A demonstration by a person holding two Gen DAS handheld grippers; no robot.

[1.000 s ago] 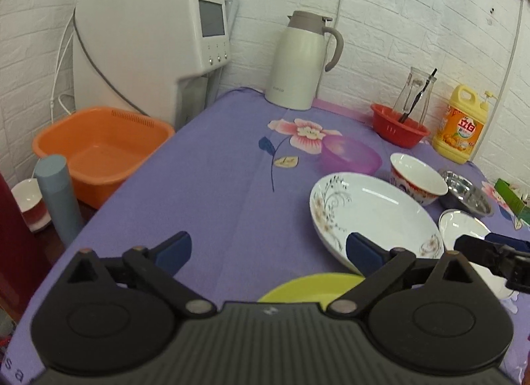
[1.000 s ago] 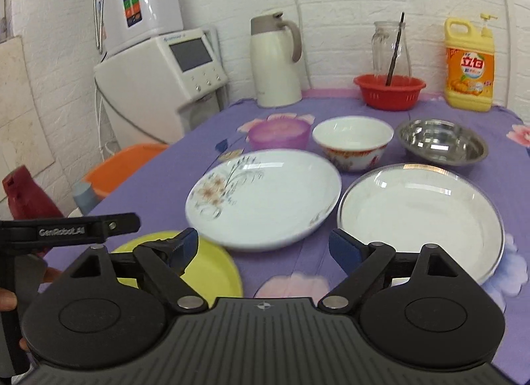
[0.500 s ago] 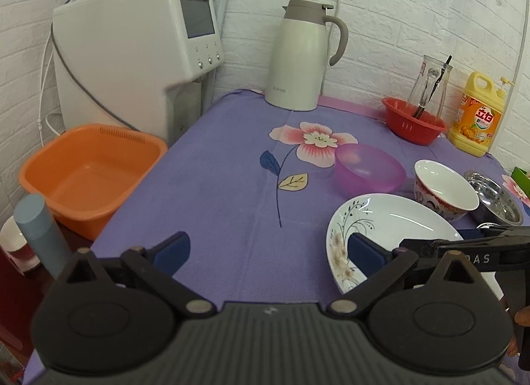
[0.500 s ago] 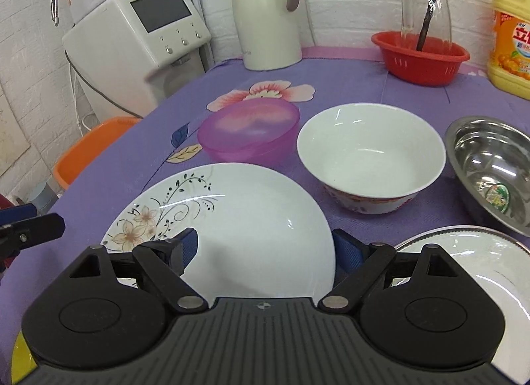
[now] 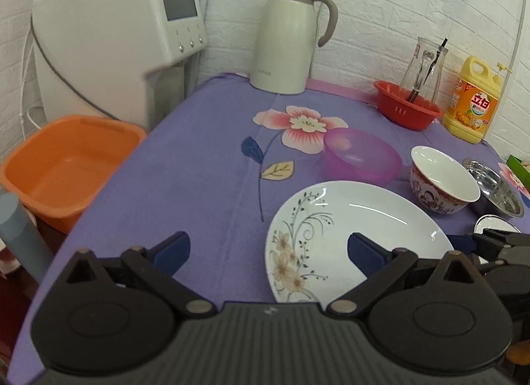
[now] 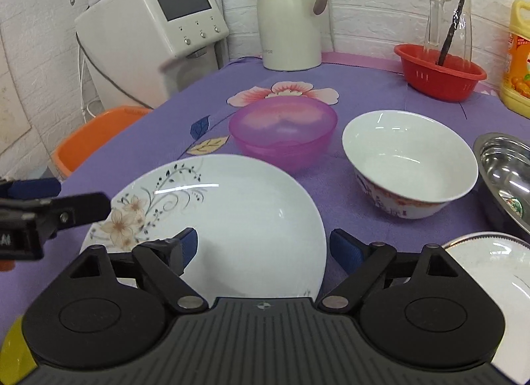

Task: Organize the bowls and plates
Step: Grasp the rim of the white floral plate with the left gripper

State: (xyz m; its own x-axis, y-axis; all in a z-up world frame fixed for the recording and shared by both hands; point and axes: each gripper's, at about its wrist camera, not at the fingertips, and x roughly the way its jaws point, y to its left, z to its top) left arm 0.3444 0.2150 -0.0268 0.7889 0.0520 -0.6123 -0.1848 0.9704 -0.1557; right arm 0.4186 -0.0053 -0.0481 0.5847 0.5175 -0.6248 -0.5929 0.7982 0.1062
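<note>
A white flowered plate (image 5: 357, 229) (image 6: 232, 219) lies on the purple cloth. Behind it stand a purple plastic bowl (image 5: 362, 156) (image 6: 283, 130), a white ceramic bowl (image 5: 444, 183) (image 6: 410, 159) and a steel bowl (image 5: 497, 191) (image 6: 510, 166). A white rimmed plate (image 6: 497, 269) lies at the right and a yellow plate's edge (image 6: 15, 348) at the lower left. My left gripper (image 5: 268, 249) is open above the flowered plate's left rim. My right gripper (image 6: 263, 247) is open low over that plate's near right part, and it also shows in the left wrist view (image 5: 490, 242).
A thermos jug (image 5: 291, 37), a red basket (image 5: 407, 110) with a glass jar, and a yellow detergent bottle (image 5: 472, 101) stand at the back. A white water dispenser (image 5: 109, 37) and an orange basin (image 5: 66, 163) are off the table's left edge.
Both grippers have moved forward toward the flowered plate and the bowls. The yellow plate has dropped out of the left wrist view. Both stay open.
</note>
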